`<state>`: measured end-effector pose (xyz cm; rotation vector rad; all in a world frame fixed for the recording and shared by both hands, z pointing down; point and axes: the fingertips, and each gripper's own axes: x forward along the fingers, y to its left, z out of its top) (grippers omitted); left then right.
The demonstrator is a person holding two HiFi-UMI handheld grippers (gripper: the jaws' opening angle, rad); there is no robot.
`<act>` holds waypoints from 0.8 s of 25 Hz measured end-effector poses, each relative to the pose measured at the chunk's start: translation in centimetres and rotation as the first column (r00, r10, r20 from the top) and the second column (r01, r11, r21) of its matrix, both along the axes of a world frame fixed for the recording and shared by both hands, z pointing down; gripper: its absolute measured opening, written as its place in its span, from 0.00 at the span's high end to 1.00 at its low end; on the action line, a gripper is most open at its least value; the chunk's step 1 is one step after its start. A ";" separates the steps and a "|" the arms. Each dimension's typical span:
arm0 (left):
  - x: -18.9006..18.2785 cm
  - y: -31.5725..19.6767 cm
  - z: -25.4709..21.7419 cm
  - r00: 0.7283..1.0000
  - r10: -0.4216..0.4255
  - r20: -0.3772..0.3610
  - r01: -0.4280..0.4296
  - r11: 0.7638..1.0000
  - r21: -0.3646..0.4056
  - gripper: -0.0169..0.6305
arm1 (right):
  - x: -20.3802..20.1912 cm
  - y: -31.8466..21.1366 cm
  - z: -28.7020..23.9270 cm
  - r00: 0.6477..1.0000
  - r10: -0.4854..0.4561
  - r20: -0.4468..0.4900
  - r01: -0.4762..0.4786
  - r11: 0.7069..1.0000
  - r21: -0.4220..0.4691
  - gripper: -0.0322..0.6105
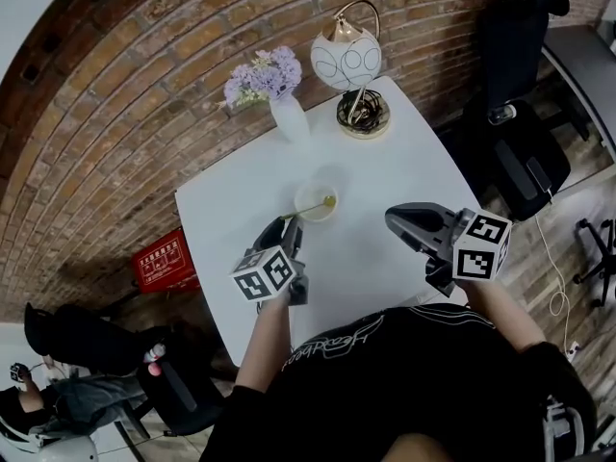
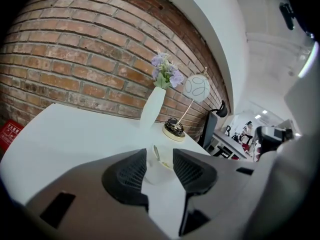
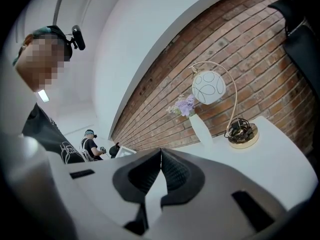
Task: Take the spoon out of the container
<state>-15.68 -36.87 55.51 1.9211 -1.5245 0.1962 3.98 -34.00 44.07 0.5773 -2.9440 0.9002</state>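
A small white container (image 1: 317, 201) stands in the middle of the white table (image 1: 395, 166). A spoon (image 1: 306, 209) rests in it, bowl end inside, thin handle leaning out over the rim to the left. My left gripper (image 1: 292, 226) is just short of the handle's tip, jaws open and nothing between them. In the left gripper view, the container (image 2: 160, 170) and spoon (image 2: 156, 152) sit ahead in the gap of the left gripper (image 2: 160, 155). My right gripper (image 1: 391, 218) hovers to the container's right, apart from it. In its own view the right gripper (image 3: 161, 153) is shut on nothing.
A white vase (image 1: 290, 120) of purple flowers and a globe lamp (image 1: 347, 60) on a gold base stand at the table's far edge by the brick wall. A red box (image 1: 159, 263) lies on the floor at left. Black office chairs (image 1: 520, 152) stand to the right.
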 end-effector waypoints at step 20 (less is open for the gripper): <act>0.2 -1.5 0.3 0.999 -0.038 -0.018 0.038 0.999 0.005 0.96 | -0.4 -0.4 0.8 1.000 -0.013 -0.006 0.013 1.000 -0.013 0.95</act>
